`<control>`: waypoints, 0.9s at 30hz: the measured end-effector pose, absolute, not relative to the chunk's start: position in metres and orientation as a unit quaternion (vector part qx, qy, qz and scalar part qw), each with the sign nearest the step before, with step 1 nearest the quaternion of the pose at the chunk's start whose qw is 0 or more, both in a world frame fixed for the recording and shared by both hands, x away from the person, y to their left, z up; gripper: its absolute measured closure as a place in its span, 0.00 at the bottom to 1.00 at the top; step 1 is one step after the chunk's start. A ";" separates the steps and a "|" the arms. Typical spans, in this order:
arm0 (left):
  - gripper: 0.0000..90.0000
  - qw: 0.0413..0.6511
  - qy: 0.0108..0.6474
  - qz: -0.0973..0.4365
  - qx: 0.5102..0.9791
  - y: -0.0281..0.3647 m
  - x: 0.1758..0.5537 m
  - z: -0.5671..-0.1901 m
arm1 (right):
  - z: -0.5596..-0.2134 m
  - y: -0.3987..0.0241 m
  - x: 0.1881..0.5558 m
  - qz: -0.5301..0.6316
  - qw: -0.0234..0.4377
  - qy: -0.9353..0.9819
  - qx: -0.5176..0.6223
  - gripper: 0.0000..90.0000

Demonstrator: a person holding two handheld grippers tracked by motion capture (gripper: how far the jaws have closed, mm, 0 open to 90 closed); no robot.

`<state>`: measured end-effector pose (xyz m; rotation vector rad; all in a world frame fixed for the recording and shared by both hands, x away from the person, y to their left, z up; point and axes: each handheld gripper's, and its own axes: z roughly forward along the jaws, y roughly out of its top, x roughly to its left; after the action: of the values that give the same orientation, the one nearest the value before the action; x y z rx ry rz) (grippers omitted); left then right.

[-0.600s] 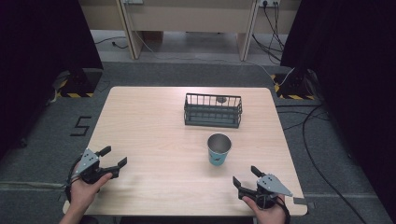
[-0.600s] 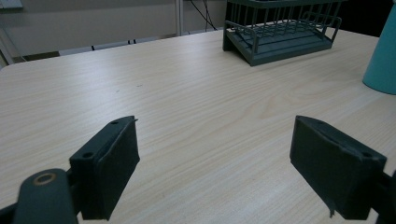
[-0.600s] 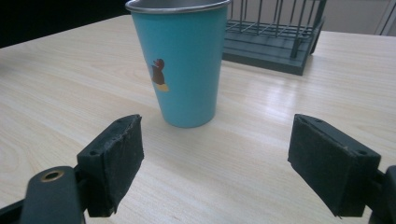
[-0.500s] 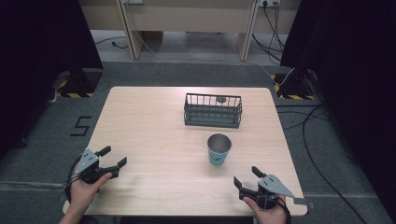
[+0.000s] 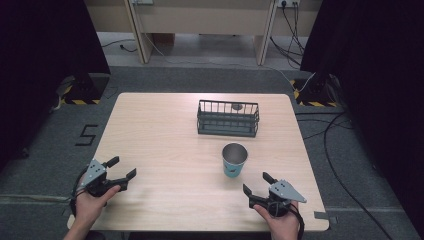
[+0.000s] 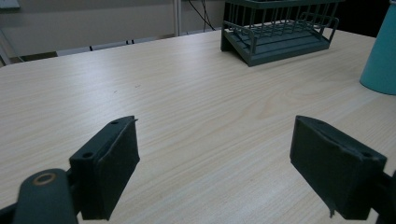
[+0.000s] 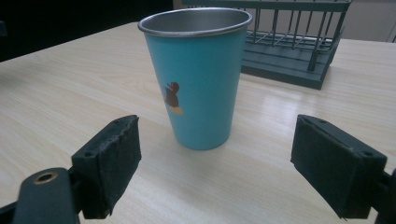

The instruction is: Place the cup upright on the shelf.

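Note:
A teal metal cup (image 5: 234,160) with a small picture on its side stands upright on the wooden table (image 5: 165,135), right of centre. In the right gripper view the cup (image 7: 201,74) is close ahead, just beyond the wide-apart jaws. My right gripper (image 5: 256,184) is open near the table's front right edge, a short way from the cup. My left gripper (image 5: 121,168) is open at the front left, with bare table between its jaws. A dark green wire basket (image 5: 228,118) sits behind the cup, and the left gripper view shows the basket (image 6: 279,30) far ahead.
A small dark round thing (image 5: 237,106) lies in the basket's back part. Cables (image 5: 345,165) trail over the grey floor right of the table. Yellow-and-black striped bases (image 5: 75,97) stand at both far corners. A "5" mark (image 5: 86,135) is on the floor at left.

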<state>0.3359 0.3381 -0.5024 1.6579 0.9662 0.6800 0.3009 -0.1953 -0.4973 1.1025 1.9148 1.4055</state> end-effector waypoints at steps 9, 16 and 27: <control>0.16 0.525 0.403 0.289 0.692 0.339 0.336 -0.502 | -0.495 -0.185 0.318 0.518 0.254 0.710 0.404 0.18; 0.16 0.528 0.402 0.283 0.692 0.338 0.336 -0.502 | -0.494 -0.178 0.332 0.519 0.255 0.709 0.404 0.18; 0.16 0.527 0.402 0.287 0.691 0.339 0.336 -0.502 | -0.494 -0.165 0.349 0.516 0.246 0.717 0.399 0.18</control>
<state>0.3357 0.3386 -0.5019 1.6510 0.9616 0.6868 0.3485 -0.1650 -0.4937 1.0883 1.9564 1.4092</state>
